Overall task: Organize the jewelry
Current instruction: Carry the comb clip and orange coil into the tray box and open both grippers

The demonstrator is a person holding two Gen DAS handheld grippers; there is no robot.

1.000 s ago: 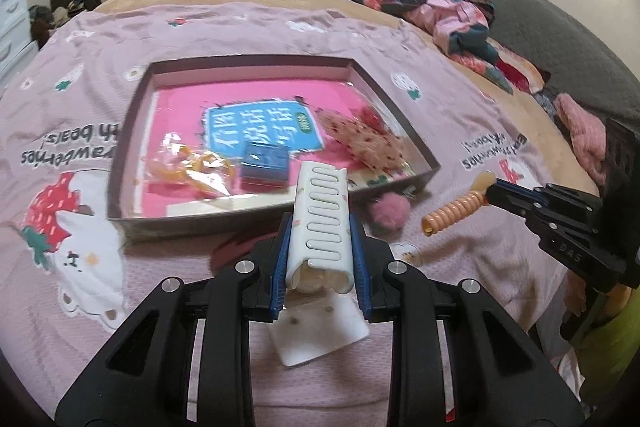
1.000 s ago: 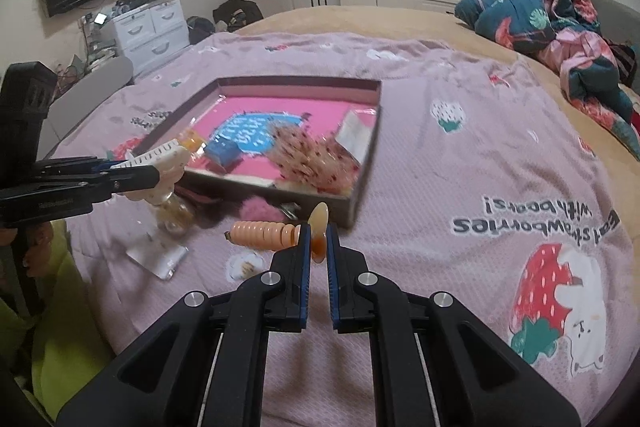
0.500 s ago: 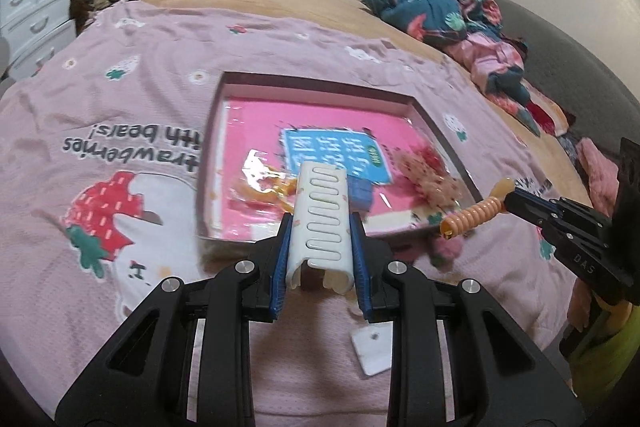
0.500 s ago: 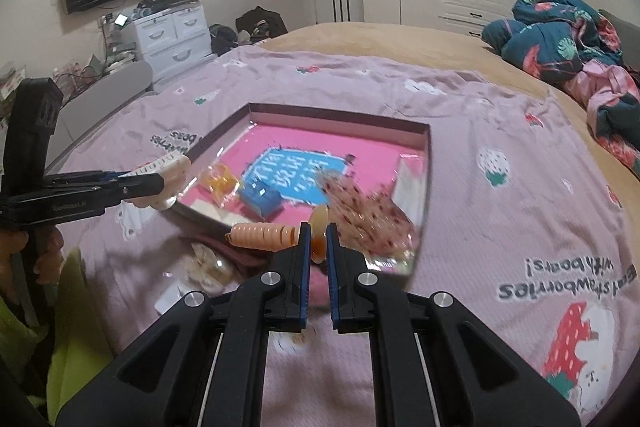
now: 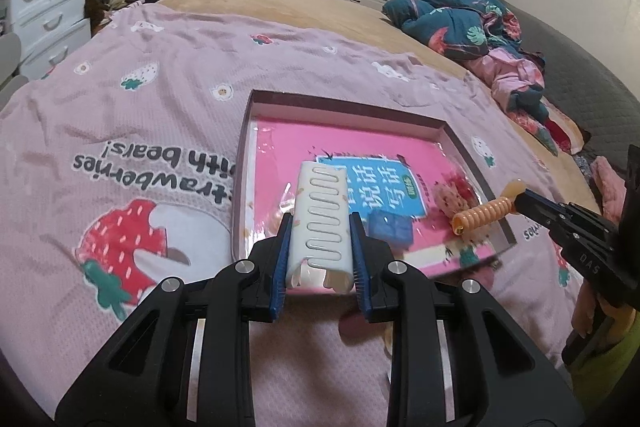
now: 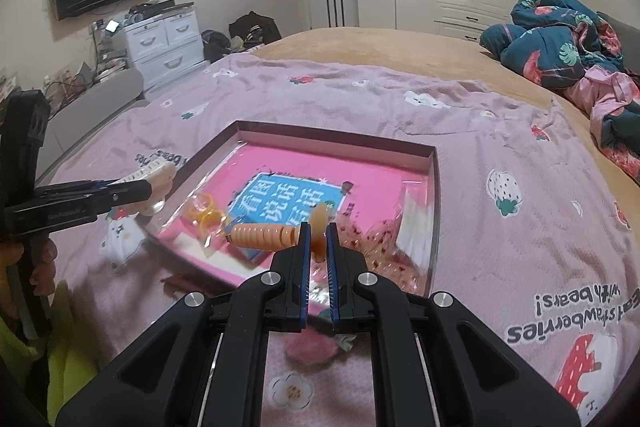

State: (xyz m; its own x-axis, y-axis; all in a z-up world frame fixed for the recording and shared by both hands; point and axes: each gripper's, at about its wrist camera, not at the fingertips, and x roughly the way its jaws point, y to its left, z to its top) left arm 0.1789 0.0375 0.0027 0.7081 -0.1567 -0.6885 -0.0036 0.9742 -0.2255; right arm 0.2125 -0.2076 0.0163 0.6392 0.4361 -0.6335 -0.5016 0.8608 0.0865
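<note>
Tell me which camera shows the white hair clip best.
Left wrist: the white hair clip fills the centre, slotted face up, clamped in the left gripper. Right wrist shows it only edge-on, small, at the far left.

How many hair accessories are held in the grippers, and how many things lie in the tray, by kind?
Held white hair clip: 1
Held orange spiral clip: 1
Tray, yellow bagged piece: 1
Tray, blue block: 1
Tray, red-dotted piece: 1
Total: 5
</note>
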